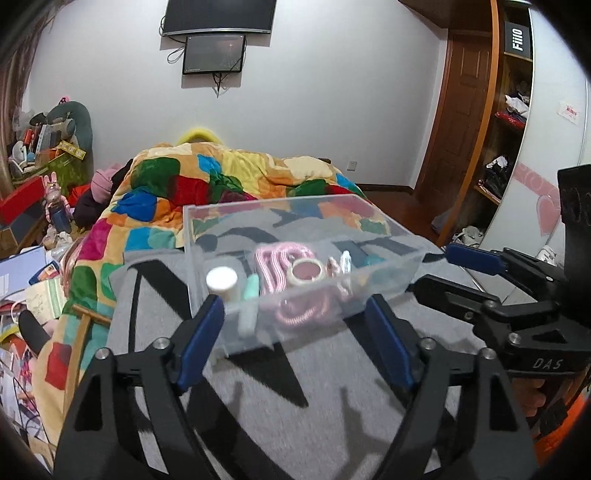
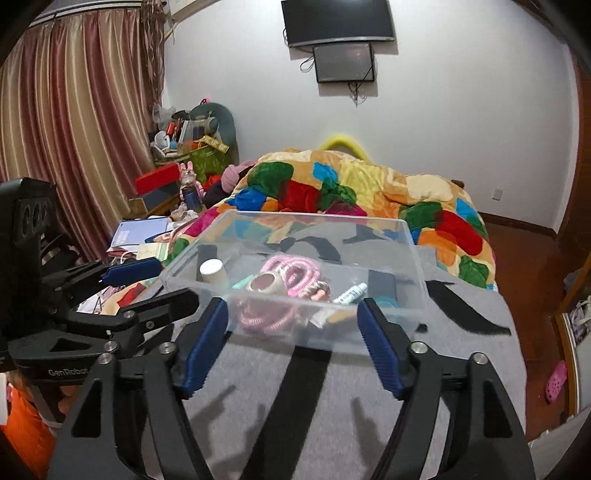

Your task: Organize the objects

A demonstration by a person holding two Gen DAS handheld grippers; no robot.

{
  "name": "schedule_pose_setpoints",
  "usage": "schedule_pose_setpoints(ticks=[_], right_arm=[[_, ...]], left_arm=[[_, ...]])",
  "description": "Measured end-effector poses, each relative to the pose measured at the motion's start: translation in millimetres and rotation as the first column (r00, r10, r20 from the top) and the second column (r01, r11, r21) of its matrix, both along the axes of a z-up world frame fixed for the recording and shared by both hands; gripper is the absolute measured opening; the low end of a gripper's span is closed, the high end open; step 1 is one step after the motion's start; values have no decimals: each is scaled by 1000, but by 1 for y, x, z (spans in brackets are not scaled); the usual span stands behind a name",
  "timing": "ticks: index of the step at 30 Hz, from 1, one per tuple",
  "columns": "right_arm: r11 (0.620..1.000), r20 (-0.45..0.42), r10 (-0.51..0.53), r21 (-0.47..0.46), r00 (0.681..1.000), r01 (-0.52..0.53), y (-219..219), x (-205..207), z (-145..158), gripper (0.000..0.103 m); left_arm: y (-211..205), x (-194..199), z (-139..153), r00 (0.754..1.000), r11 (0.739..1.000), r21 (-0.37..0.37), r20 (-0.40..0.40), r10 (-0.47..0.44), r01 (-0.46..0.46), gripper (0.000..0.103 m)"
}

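A clear plastic box point(image 1: 388, 225) point(image 2: 415, 258) sits on a grey cloth with black stripes on the bed. Inside lie a white-capped bottle point(image 1: 221, 282) point(image 2: 212, 272), a mint tube point(image 1: 250, 291), a pink coiled cord point(image 1: 271, 267) point(image 2: 299, 272), a tape roll point(image 1: 307, 271) point(image 2: 264, 283) and a small white tube point(image 2: 350, 294). My left gripper point(image 1: 295, 332) is open and empty, just in front of the box. My right gripper point(image 2: 293, 336) is open and empty, also just in front of the box. Each gripper shows in the other's view, the right one point(image 1: 439, 271) and the left one point(image 2: 162, 282).
A colourful patchwork quilt point(image 1: 221, 181) point(image 2: 369, 184) is bunched behind the box. Cluttered books and toys point(image 1: 44, 147) point(image 2: 184, 147) fill the left side. A wooden wardrobe point(image 1: 498, 129) stands at the right. Screens point(image 2: 336, 22) hang on the wall.
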State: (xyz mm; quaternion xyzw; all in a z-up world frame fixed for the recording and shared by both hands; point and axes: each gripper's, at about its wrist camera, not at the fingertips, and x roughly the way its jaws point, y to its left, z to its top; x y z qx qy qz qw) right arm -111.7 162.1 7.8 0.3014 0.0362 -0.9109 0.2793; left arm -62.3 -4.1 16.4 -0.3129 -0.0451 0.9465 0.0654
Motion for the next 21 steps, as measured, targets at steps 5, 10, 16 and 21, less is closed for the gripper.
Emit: schedule_pose_setpoints(ticks=[5,10,16,21], right_arm=[[999,-21,-36,-16,999,36,11,12,-10,82],[998,-39,-59,1,997,59,17,19,-19,82],[999,-29,-50,-2,998,50,19,19,-25,82],[999,-30,-49,-9,998,49,21,19,-23,82]], left_arm=[[4,13,-11,1000,1000,10,-17,18,-17,89],[9,18,-18,999,1000,5,-21,26,-26,89],[15,22,-22,999,1000,3,-27,29,-29,89],[16,24,-22,999,1000,3,-33,26,-26,89]])
